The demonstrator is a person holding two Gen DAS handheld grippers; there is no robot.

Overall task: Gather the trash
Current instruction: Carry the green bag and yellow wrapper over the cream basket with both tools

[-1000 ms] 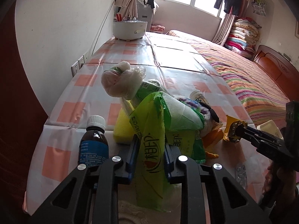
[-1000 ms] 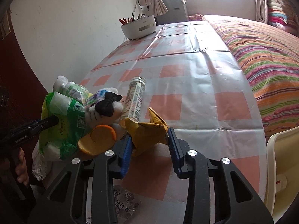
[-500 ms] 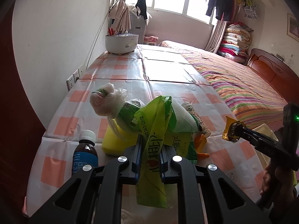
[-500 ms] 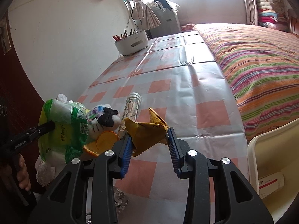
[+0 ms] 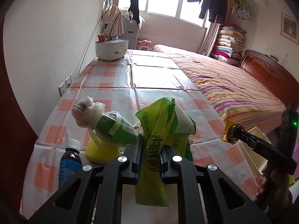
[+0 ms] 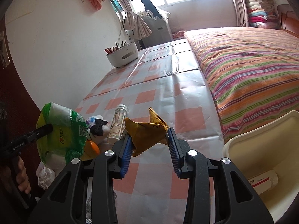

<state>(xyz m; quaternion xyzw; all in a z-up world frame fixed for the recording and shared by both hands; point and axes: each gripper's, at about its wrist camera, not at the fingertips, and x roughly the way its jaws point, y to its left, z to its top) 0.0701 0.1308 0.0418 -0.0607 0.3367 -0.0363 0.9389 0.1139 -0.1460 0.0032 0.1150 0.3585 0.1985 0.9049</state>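
My left gripper is shut on a crumpled green plastic wrapper, lifted above the checked tablecloth; the wrapper also shows at the left of the right wrist view. My right gripper is shut on a crumpled yellow-brown packet, held over the table's near edge. From the left wrist view the packet sits at the right gripper's tip. A cream bin stands at the lower right with a white tube inside.
On the table lie a bagged green bottle, a yellow sponge, a brown medicine bottle, a plush toy, a labelled tube and an orange piece. A white pen holder stands far back. A striped bed flanks the right.
Both grippers rose and drew back from the table with their loads. The left jaws closed tighter on the green wrapper. The cream bin came further into the right wrist view.
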